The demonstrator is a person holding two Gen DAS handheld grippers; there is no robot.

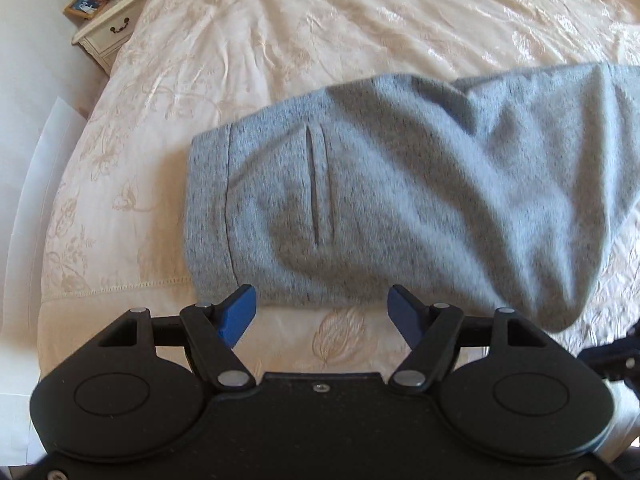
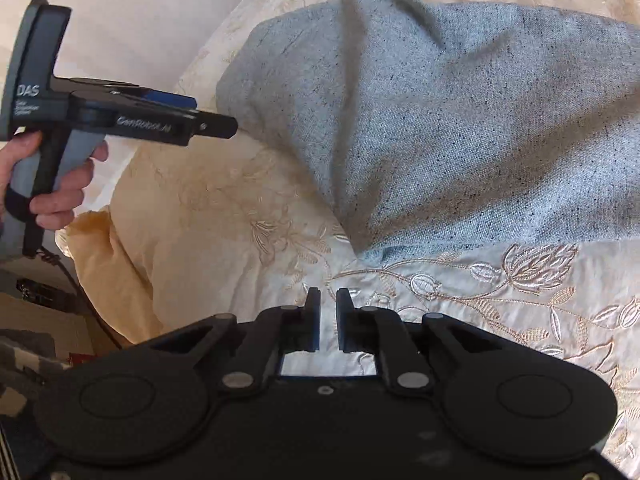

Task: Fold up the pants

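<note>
The grey sweatpants (image 1: 400,192) lie bunched on the cream embroidered bedspread (image 1: 280,40), with the waistband at the left and a slit pocket showing. My left gripper (image 1: 322,312) is open and empty, its blue fingertips just short of the pants' near edge. In the right wrist view the pants (image 2: 460,120) lie heaped ahead. My right gripper (image 2: 328,316) has its jaws nearly together with a narrow gap, holding nothing, above the bedspread (image 2: 500,300) short of the pants' lower corner. The left gripper (image 2: 216,124) also shows there at the left, hand-held, its tip by the pants' left edge.
A white nightstand (image 1: 108,28) with a framed photo and small items stands at the far left beyond the bed. The bed's left edge drops to a white floor (image 1: 36,184). A cable and dark clutter (image 2: 40,292) lie beside the bed in the right wrist view.
</note>
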